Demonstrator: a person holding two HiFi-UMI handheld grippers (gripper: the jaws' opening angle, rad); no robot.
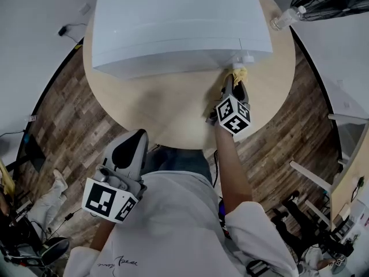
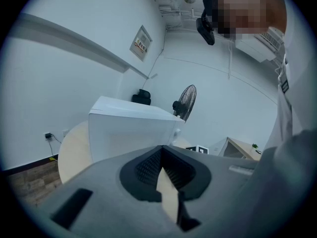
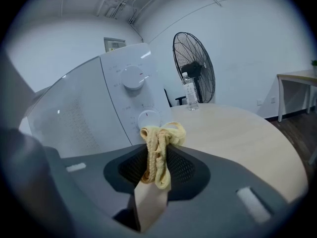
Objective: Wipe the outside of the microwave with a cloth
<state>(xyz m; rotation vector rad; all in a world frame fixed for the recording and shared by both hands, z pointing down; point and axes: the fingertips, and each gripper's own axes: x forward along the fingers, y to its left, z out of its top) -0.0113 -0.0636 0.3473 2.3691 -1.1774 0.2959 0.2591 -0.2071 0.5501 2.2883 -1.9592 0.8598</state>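
**Wiping at the microwave's dial corner**

The right gripper [image 1: 235, 84] pinches the yellow cloth [image 3: 158, 152]. The bunched end sits just ahead of its tips, at or almost at the microwave [image 1: 173, 22] beside the lower dial [image 3: 147, 119]. Judged best: press the wad flat and sweep sideways, going lightly round the knobs (they may turn). The left gripper [image 2: 161, 155] hangs pressed together and empty, back by the table [image 1: 167, 105] edge. Only the right gripper view shows the dials; only the head view shows the microwave's top.

White microwave [image 1: 179, 25] upright on the desk's [image 1: 173, 111] far side, two dials at right, bunched yellow cloth [image 1: 239, 74] pinched in right tool [image 1: 234, 84], at the lower dial.
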